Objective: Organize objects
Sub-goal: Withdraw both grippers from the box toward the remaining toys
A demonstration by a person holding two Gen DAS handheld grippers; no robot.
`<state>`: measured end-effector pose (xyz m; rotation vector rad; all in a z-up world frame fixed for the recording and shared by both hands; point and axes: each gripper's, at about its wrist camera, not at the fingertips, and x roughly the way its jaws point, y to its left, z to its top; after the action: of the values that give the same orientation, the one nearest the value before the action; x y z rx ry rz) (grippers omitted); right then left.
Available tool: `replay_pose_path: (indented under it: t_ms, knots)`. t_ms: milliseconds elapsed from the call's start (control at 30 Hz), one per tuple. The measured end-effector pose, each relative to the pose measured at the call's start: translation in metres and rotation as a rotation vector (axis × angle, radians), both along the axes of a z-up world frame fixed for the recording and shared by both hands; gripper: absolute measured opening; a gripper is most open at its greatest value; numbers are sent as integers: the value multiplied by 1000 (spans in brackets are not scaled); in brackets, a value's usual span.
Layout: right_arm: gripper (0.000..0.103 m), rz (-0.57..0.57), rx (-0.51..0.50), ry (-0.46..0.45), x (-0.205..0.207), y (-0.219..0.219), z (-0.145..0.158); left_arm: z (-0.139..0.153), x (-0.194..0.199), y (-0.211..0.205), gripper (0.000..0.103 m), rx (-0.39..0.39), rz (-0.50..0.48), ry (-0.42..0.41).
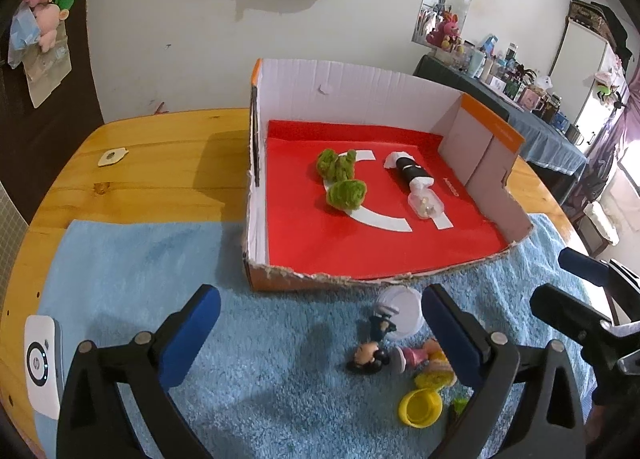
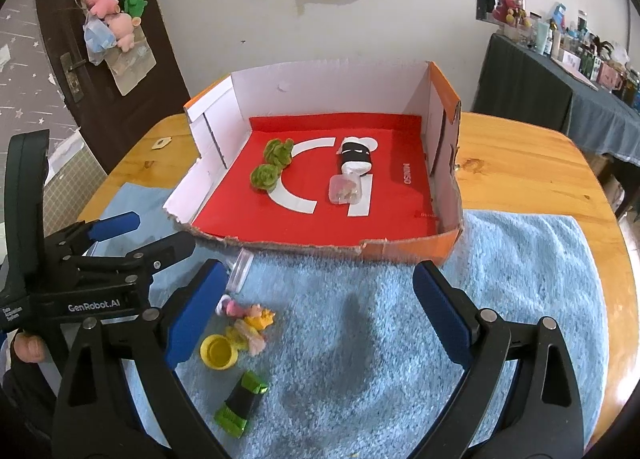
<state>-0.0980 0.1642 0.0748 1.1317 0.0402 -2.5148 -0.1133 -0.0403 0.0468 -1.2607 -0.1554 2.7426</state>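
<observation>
An open cardboard box (image 1: 256, 227) (image 2: 404, 249) with a red floor stands on a blue towel. Inside lie green fuzzy pieces (image 1: 346, 193) (image 2: 265, 175), a black-and-white roll (image 1: 408, 169) (image 2: 355, 155) and a small clear case (image 1: 425, 203) (image 2: 344, 189). On the towel in front lie a clear round lid (image 1: 402, 313) (image 2: 240, 269), a dark-haired figurine (image 1: 370, 355), a pink and yellow doll (image 1: 424, 357) (image 2: 250, 319), a yellow cup (image 1: 421, 405) (image 2: 218, 351) and a green and black packet (image 2: 242, 403). My left gripper (image 1: 320, 329) (image 2: 140, 233) is open above the towel, left of the toys. My right gripper (image 2: 320, 311) (image 1: 560, 279) is open and empty, right of the toys.
The towel (image 1: 140, 259) (image 2: 540, 279) lies on a round wooden table (image 1: 160, 147) (image 2: 520, 163). A white device (image 1: 42, 367) sits at the towel's left edge. A small white tag (image 1: 112, 157) (image 2: 160, 143) lies on the wood. A cluttered dark table (image 2: 560, 71) stands at the right.
</observation>
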Motion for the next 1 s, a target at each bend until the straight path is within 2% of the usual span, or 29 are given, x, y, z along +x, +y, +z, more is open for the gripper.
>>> replay_pose_path:
  t_ms: [467, 1000]
  knots:
    - [96, 8, 3, -14, 20, 1, -11, -11, 21, 4, 102, -4, 0, -10]
    - [96, 24, 24, -66, 21, -5, -37, -32, 20, 2, 102, 6, 0, -53]
